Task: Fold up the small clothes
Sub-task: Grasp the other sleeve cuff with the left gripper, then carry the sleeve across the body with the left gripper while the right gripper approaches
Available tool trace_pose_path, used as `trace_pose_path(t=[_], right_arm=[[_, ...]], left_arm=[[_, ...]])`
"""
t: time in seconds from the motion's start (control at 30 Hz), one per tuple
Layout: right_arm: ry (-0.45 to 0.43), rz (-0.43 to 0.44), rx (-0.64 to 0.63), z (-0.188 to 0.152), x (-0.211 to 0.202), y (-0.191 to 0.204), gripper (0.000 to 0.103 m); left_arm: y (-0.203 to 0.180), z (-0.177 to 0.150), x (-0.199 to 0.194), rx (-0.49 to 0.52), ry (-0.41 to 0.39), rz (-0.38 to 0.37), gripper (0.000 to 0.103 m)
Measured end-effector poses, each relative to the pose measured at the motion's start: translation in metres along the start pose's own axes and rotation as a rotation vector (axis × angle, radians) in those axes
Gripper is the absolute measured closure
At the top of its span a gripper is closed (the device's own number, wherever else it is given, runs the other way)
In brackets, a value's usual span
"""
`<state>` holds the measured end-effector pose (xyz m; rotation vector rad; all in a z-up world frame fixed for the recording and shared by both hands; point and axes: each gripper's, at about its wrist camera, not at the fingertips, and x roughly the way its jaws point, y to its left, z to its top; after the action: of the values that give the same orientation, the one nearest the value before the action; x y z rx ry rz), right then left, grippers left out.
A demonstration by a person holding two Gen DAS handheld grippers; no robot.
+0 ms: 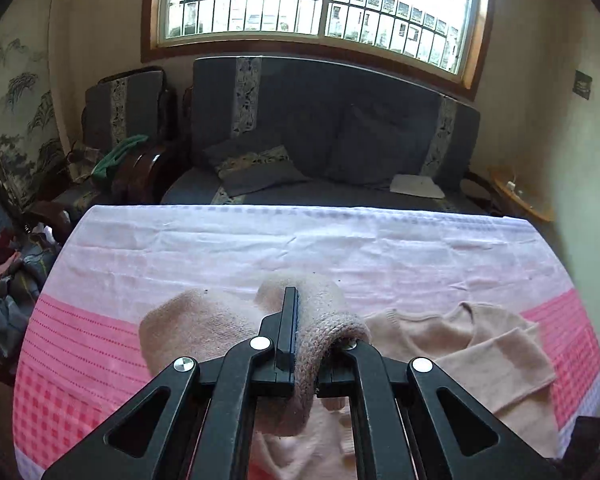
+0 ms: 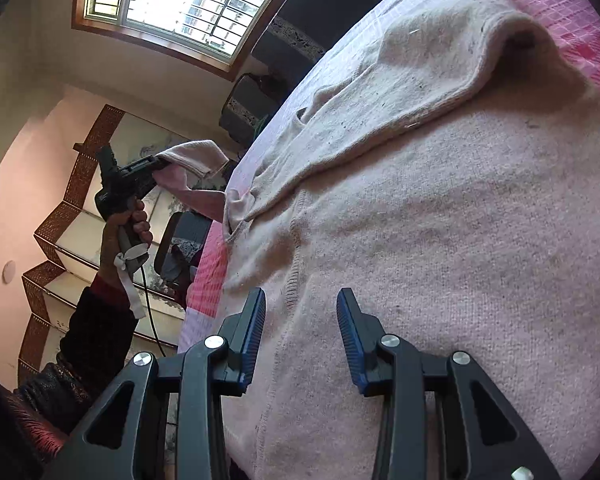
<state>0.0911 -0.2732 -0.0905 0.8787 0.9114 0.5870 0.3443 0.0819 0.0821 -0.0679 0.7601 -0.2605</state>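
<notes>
Two grippers, two different states. The left gripper point(image 1: 300, 332) is clamped on a thick bunch of the pale pink knitted sweater point(image 1: 472, 344), lifting what looks like a ribbed cuff or hem edge clear of the table; the cloth drapes over one black finger point(image 1: 289, 320) and hangs down between the arms. Seen from the right wrist, that same left gripper point(image 2: 156, 166) sits in the person's left hand point(image 2: 130, 228), raised off to the side with the pinched fold trailing back down to the garment.

The right gripper point(image 2: 302, 320) stands with its jaws wide apart and nothing between them, the blue-padded fingers point(image 2: 350, 340) hovering just over the sweater's body point(image 2: 440, 220); whether the tips touch the knit I cannot tell.

The sweater lies spread on the pink-and-white checked tablecloth point(image 1: 100, 344), one sleeve point(image 2: 440, 60) already lying across the chest, near the neckline.

As a judgement: this is a light, soft, limp knit that will sag and stretch wherever it is unsupported, and it is neither slippery nor fragile. A single layer would slide and pucker, so the ribbed edges and seams are the firmest places to pinch. For the free gripper, the hem or side seam nearest its fingers looks the best hold, taken through both layers so the fold carries over evenly.

Beyond the table stand a grey sofa point(image 1: 320, 128) and a barred window point(image 1: 312, 0).
</notes>
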Motion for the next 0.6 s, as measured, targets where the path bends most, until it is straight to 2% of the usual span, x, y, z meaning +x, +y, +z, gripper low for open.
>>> trace_pose_path(t=[0.07,0.17,0.2,0.27,0.33,0.4,0.47,0.57,0.6], right_arm=[[-0.021,0.016,0.024,0.004,-0.006,-0.004,0.066],[-0.045,0.015,0.035,0.013,-0.014,-0.007,0.066],[-0.053,0.026,0.041,0.017,-0.017,-0.009,0.065],[-0.071,0.055,0.062,0.027,-0.020,-0.013,0.063],[-0.082,0.080,0.080,0.037,-0.020,-0.017,0.057],[-0.085,0.061,0.088,0.046,-0.021,-0.020,0.055],[-0.106,0.034,0.062,0.055,-0.028,-0.019,0.055],[-0.107,-0.032,0.022,0.069,-0.040,-0.015,0.054],[-0.095,-0.029,0.015,0.072,-0.041,-0.015,0.054]], left_arm=[[-0.051,0.002,-0.012,0.011,-0.024,-0.090,0.099],[-0.126,-0.003,-0.008,0.021,-0.026,-0.234,0.099],[-0.151,-0.011,-0.004,0.031,-0.023,-0.292,0.099],[-0.191,-0.034,0.009,0.079,-0.034,-0.356,0.098],[-0.222,-0.066,0.034,0.141,0.003,-0.418,0.096],[-0.239,-0.100,0.064,0.183,0.087,-0.430,0.096],[-0.234,-0.127,0.085,0.132,0.154,-0.453,0.096],[-0.210,-0.145,0.090,0.029,0.142,-0.471,0.096],[-0.205,-0.146,0.091,0.013,0.145,-0.479,0.096]])
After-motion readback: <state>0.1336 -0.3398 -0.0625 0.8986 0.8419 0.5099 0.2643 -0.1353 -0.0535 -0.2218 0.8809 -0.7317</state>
